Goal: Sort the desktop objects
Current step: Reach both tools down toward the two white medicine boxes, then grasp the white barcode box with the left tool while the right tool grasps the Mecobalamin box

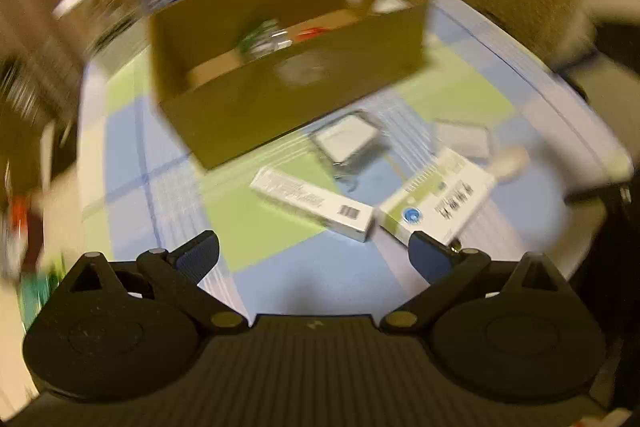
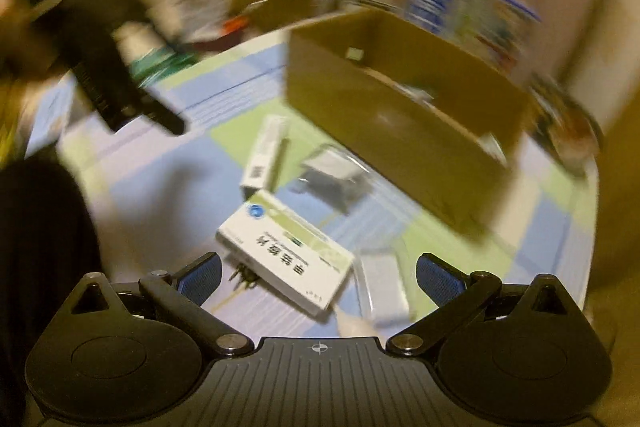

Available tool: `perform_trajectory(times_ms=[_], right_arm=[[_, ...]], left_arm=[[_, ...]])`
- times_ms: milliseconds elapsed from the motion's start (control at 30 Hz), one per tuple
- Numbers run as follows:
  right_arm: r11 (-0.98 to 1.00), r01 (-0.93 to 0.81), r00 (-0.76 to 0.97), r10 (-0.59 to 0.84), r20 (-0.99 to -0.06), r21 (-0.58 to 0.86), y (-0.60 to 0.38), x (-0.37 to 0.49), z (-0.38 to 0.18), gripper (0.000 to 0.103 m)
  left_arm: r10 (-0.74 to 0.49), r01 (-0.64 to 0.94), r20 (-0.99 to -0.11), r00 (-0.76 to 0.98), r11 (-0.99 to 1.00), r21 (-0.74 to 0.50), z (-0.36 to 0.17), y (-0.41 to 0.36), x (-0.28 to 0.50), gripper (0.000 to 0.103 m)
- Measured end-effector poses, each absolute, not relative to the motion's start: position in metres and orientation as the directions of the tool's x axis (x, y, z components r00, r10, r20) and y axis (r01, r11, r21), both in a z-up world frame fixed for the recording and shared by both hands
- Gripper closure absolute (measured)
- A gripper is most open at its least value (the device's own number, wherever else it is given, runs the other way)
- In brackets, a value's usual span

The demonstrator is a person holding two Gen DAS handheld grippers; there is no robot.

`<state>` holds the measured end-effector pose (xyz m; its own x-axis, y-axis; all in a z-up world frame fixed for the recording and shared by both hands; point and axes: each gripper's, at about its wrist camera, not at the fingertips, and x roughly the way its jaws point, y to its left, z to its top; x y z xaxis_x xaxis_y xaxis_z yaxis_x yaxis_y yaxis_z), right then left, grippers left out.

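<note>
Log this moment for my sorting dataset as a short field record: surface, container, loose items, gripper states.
surface: checked blue and green tablecloth
container: open cardboard box, some items inside, blurred
loose items: narrow white box with barcode; wider medicine box with green band; clear plastic case; all lying on the cloth in front of the cardboard box
left gripper: open, empty
right gripper: open, empty, over the medicine box

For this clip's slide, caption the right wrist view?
Open right claw above a medicine box on the checked tablecloth, cardboard box beyond.
</note>
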<state>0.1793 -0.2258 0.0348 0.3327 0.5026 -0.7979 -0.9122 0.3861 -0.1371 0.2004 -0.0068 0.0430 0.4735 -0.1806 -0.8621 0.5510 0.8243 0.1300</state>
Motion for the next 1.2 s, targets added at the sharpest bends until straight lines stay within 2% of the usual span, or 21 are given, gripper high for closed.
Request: perform_trajectory(times_ms=[133,233,500,700,733,767,1000,1133,1200], right_arm=[[0.146,-0.955,0.296,0.49,-0.82,-0.258,-0.21,0.172,0.025,0.002],[0.028,-0.953,0.277,0.48,-0.832,-0.302,-0.202,0.176,0.013,0.002],[-0.212,-0.925,0.205,0.424,-0.882,-0.316,-0.18,0.197,-0.025,0.003],[-0.286,-0.923,0.13,0.393,-0.91,-0.256,-0.166,0.208,-0.049,0.003],[-0.291,-0.924,0.122,0.391,-0.912,-0.249,-0.166,0.209,-0.052,0.004],[-0.298,-0.924,0.113,0.388,-0.915,-0.241,-0.164,0.21,-0.056,0.005],[-0.316,-0.927,0.087,0.336,-0.938,-0.2,-0.154,0.219,-0.078,0.015],[-0.3,-0.939,0.061,0.333,-0.941,-0.168,-0.152,0.222,-0.083,0.019],[-0.295,-0.943,0.052,0.327,-0.944,-0.154,-0.149,0.223,-0.086,0.02]], left_arm=[[-0.203,0.742,-0.838,0.507,0.598,0.304,0.034,-0.021,0.189,0.005],[-0.226,0.831,-0.841,0.492,0.41,0.376,0.021,-0.027,0.183,0.005],[-0.193,0.883,-0.869,0.456,-0.022,0.468,-0.034,-0.027,0.182,0.011],[-0.192,0.883,-0.886,0.421,-0.136,0.449,-0.063,-0.023,0.199,0.021],[-0.193,0.885,-0.89,0.414,-0.146,0.443,-0.067,-0.023,0.203,0.027],[-0.195,0.888,-0.893,0.405,-0.147,0.435,-0.07,-0.023,0.207,0.03],[-0.222,0.895,-0.897,0.381,-0.155,0.418,-0.086,-0.031,0.232,0.035],[-0.226,0.904,-0.907,0.354,-0.164,0.394,-0.092,-0.037,0.245,0.046],[-0.229,0.91,-0.912,0.34,-0.163,0.38,-0.095,-0.039,0.25,0.049]])
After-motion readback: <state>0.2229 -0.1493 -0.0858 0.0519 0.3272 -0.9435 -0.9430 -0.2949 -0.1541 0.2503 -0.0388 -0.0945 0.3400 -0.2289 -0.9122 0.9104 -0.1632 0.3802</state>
